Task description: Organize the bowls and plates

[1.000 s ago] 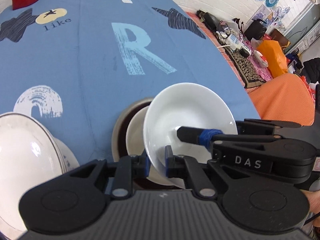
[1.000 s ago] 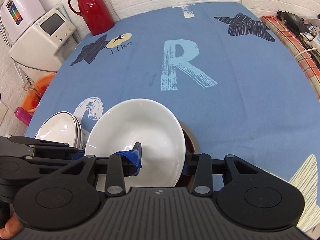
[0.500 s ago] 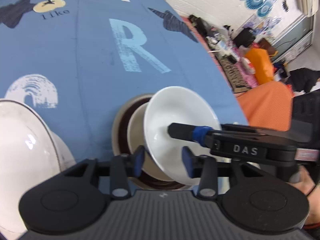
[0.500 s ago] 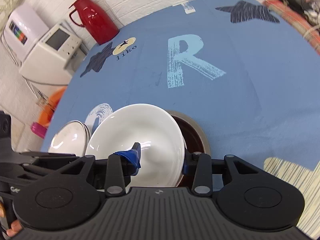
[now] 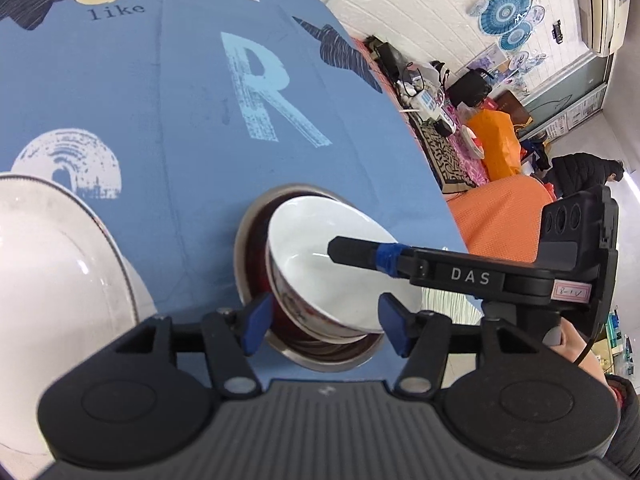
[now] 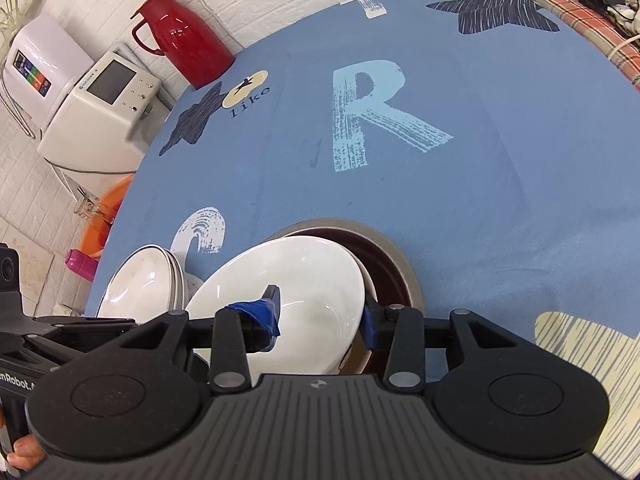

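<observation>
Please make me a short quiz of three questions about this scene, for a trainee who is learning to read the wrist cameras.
1. True or false: the left gripper is shut on the white bowl.
2. What lies directly under the tilted white bowl? A: a red jug. B: a dark plate. C: a wooden tray.
3. Which big letter is printed on the blue tablecloth?

Key
1. False. Its fingers stand open on either side of the bowl; the right gripper holds the rim, one finger inside and one outside.
2. B.
3. R.
</observation>
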`<state>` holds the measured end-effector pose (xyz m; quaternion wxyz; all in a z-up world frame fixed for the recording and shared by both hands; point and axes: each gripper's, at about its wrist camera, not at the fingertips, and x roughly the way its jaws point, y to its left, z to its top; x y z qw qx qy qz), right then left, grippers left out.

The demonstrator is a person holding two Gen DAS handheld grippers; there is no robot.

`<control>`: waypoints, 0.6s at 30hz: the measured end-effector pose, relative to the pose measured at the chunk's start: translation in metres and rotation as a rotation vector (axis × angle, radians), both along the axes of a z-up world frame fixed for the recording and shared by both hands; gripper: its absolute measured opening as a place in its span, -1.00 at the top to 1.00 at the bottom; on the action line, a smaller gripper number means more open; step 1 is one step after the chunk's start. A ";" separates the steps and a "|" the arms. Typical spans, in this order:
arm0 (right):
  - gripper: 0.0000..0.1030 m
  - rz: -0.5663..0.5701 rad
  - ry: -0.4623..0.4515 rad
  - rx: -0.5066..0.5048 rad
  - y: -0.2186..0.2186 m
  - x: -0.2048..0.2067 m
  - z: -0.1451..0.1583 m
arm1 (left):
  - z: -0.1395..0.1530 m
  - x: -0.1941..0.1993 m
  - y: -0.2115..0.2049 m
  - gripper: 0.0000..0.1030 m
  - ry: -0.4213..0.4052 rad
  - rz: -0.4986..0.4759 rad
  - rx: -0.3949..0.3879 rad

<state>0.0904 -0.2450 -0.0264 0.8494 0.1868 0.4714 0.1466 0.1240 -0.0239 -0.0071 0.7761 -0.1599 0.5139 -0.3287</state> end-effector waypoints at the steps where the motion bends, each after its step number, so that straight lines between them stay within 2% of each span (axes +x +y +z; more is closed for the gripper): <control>1: 0.52 0.001 0.001 -0.004 0.000 0.000 0.000 | 0.000 0.001 0.001 -0.17 0.005 0.004 -0.001; 5: 0.52 -0.020 -0.001 -0.007 -0.002 -0.003 0.005 | -0.001 0.003 0.007 -0.17 0.007 0.010 -0.002; 10: 0.51 -0.072 -0.067 -0.019 -0.011 -0.014 0.025 | 0.006 0.005 0.015 -0.18 -0.017 0.021 -0.007; 11: 0.45 -0.089 -0.083 -0.017 -0.015 -0.016 0.029 | 0.007 0.006 0.016 -0.18 -0.016 0.024 -0.008; 15: 0.45 -0.146 -0.117 0.069 -0.034 -0.028 0.035 | 0.009 0.006 0.019 -0.18 -0.017 0.032 -0.024; 18: 0.45 -0.168 -0.124 0.072 -0.041 -0.039 0.031 | 0.011 0.005 0.018 -0.18 -0.034 0.034 -0.015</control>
